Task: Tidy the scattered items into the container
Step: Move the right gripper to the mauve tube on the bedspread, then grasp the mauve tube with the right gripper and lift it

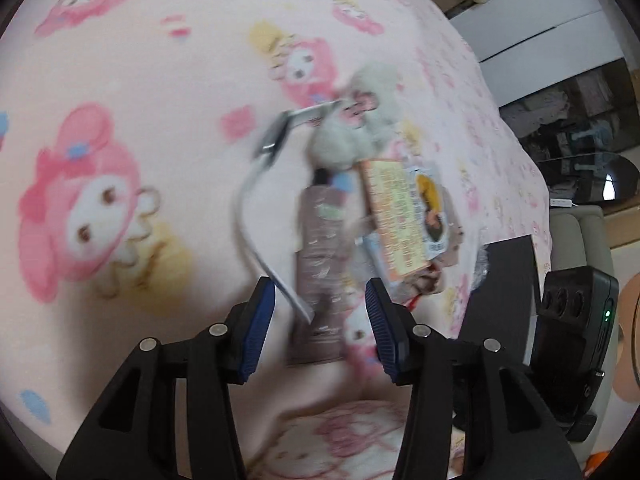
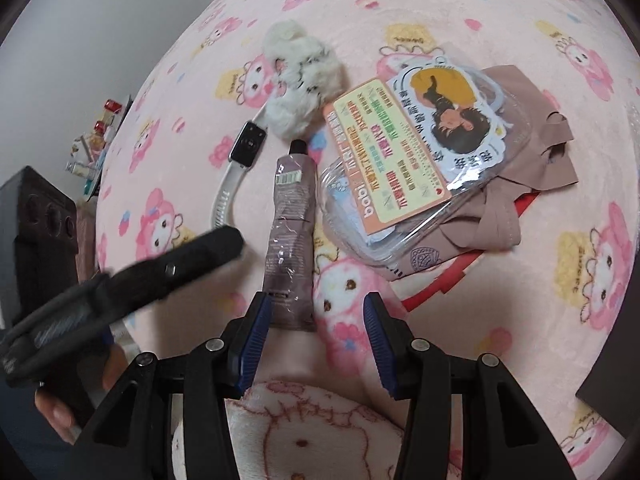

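Items lie scattered on a bed covered by a pink fleece blanket printed with cartoon rabbits; soft, napped texture.

Containers: a clear plastic clamshell pack, rounded corners, lies flat. Through it show pale blue contents and an orange-edged printed card; a die-cut sticker of a figure in yellow sits on its upper end. Under the pack: folded mauve fabric, matte, with something red beneath. The tidy container itself cannot be identified with certainty; a dark box edge shows at the right of the left view.

Other items: mauve squeeze tube, black cap, crinkled shiny foil, near the pack's left edge. White fluffy scrunchie-like piece beyond the cap. Smartwatch, dark square face, translucent pale strap, left of the tube.

Left hand-held gripper: jaws partly apart, nothing gripped, above the tube's lower end; view blurred. Right hand-held gripper: jaws partly apart, empty; tube's crimped end lies beside the left pad.
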`<action>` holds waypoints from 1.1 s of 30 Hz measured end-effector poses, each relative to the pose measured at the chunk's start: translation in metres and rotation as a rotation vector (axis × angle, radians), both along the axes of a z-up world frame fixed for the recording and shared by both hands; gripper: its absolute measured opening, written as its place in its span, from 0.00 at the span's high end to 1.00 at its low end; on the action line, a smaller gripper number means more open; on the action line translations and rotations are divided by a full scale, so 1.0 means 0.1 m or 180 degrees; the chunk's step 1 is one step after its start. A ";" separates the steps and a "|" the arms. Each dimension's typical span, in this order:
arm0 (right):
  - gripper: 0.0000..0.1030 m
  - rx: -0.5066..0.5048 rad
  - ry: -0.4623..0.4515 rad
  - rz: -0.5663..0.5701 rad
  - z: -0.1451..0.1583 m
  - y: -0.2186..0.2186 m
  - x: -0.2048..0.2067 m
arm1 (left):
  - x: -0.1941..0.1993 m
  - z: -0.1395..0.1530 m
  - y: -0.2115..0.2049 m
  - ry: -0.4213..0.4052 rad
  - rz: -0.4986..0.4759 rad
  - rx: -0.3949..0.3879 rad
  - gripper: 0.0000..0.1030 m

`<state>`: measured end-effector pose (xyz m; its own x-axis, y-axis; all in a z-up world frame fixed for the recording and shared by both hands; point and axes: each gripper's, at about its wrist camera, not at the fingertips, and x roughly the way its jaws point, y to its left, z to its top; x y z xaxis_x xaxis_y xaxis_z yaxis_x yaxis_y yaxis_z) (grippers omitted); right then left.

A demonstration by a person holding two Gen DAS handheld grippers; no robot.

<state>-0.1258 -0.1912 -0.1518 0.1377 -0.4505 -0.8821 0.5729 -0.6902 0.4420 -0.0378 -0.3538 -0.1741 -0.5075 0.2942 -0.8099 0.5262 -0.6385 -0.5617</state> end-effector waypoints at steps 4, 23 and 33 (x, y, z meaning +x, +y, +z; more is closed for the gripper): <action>0.54 0.0048 -0.0191 0.0146 -0.18 -0.07 0.00 | 0.01 -0.26 0.08 -0.0199 -0.0197 0.0292 0.54; 0.84 -0.0476 0.0320 0.0040 0.39 0.43 0.24 | -0.29 0.33 0.79 0.0152 -0.0721 0.0516 0.57; 0.84 -0.0424 0.0528 -0.0428 0.69 1.63 0.62 | -0.16 0.55 1.94 0.0186 -0.1355 0.0583 0.59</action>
